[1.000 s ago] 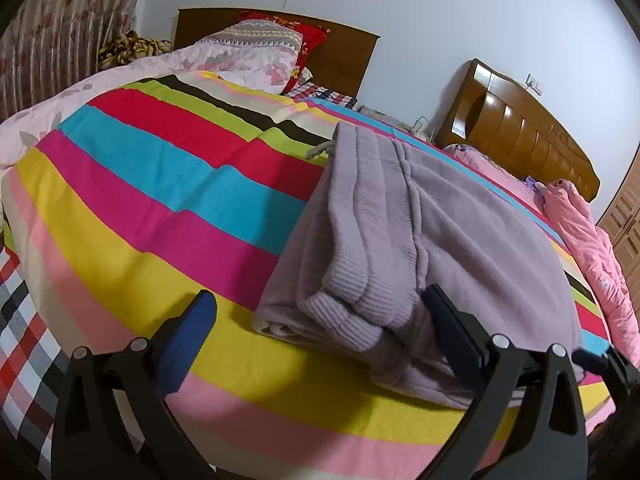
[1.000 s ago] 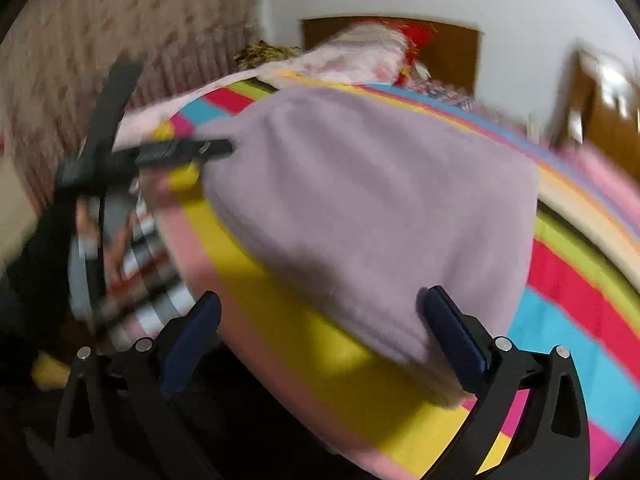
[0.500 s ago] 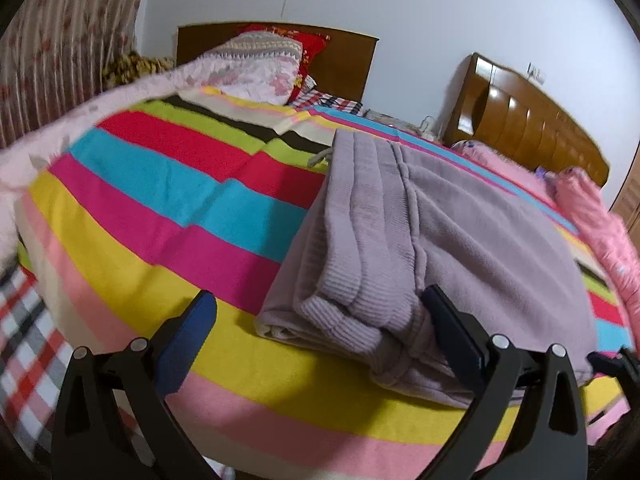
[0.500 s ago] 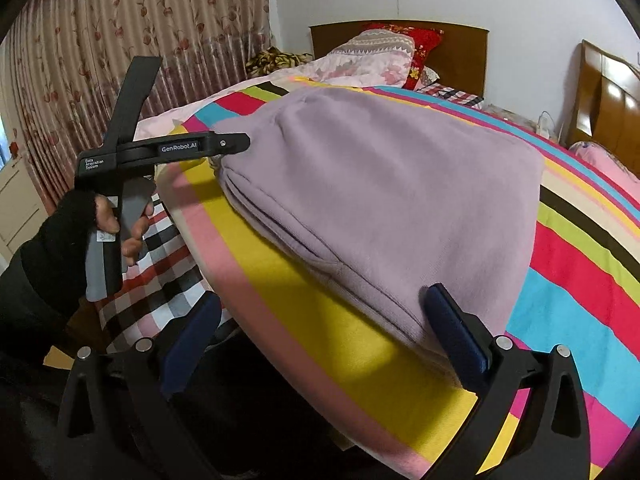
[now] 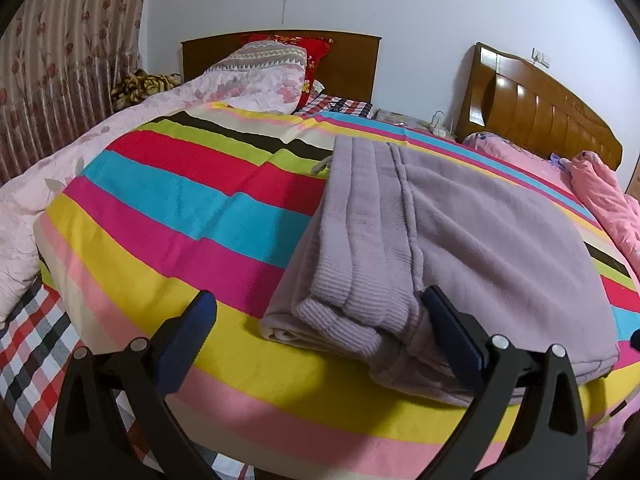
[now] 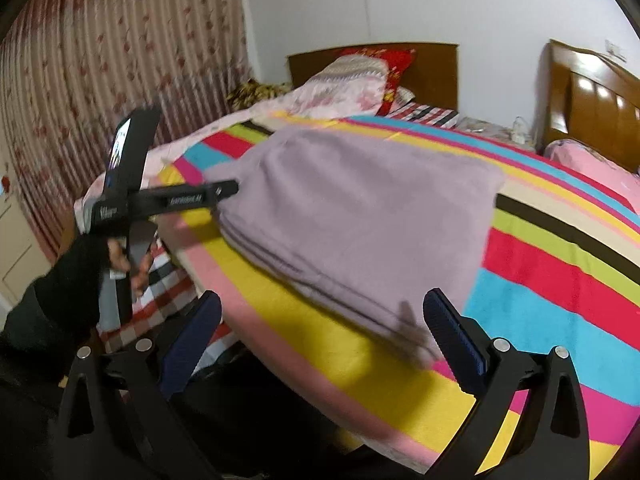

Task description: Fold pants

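The lilac pants (image 5: 460,240) lie folded in a thick stack on the striped blanket (image 5: 180,208), ribbed waistband toward the near left corner. They also show in the right wrist view (image 6: 360,216). My left gripper (image 5: 320,316) is open and empty, just in front of the stack's near left corner, its right finger beside the fabric. My right gripper (image 6: 324,316) is open and empty at the stack's near right edge. The left gripper also shows from the side in the right wrist view (image 6: 224,192), at the stack's left corner, held by a gloved hand (image 6: 80,264).
The striped blanket (image 6: 560,280) covers a bed with a checked sheet (image 5: 28,332) at its near edge. Pillows (image 5: 264,72) and a headboard (image 5: 280,52) stand at the far end. A second bed with pink bedding (image 5: 600,188) lies right. A curtain (image 6: 80,80) hangs left.
Both grippers have drawn back a little from the folded pants and risen, staying open. The pants have not moved.
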Demonstrator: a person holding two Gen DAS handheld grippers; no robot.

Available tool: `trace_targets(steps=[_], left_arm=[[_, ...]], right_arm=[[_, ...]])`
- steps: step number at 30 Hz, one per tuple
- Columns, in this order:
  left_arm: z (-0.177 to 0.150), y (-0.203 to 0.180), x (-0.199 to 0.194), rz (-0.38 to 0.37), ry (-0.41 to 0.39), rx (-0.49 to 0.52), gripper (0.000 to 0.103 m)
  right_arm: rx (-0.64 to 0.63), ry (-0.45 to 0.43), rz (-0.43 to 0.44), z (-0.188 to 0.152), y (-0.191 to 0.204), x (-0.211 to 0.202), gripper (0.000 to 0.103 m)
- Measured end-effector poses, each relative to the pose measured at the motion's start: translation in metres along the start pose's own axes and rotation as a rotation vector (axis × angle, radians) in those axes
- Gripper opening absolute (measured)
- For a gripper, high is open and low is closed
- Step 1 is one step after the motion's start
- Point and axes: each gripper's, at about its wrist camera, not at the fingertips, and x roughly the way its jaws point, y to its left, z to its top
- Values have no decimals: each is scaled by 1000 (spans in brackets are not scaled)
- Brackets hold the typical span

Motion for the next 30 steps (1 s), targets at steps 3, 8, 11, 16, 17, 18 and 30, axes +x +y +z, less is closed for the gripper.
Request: trace_targets(steps=[3,8,11,16,17,18,30], left_arm=[[-1,1,0,-2,0,1,102],[-1,0,0,15,-3,18,102],[0,-4,-1,25,4,21,102],[9,-11,-28,36,-21,-23,101],[10,-11,-40,17,-62,-31,101],[11,-13,-59,-12,-131,-32,102],[11,-88,-156,14,-368,77,102]], right_arm=[[41,33,25,-5,-9,7,99],[34,53,26,-11,-9,13,99],[46,45,27,-10,-12,9,99],[60,-32,-30,-10,-17,-16,99],[68,-57,-48,-10,-20,-23,99],[80,-86,-66,-9,-22,-31,99],[255,-278,-228,4,-41,-86,99]])
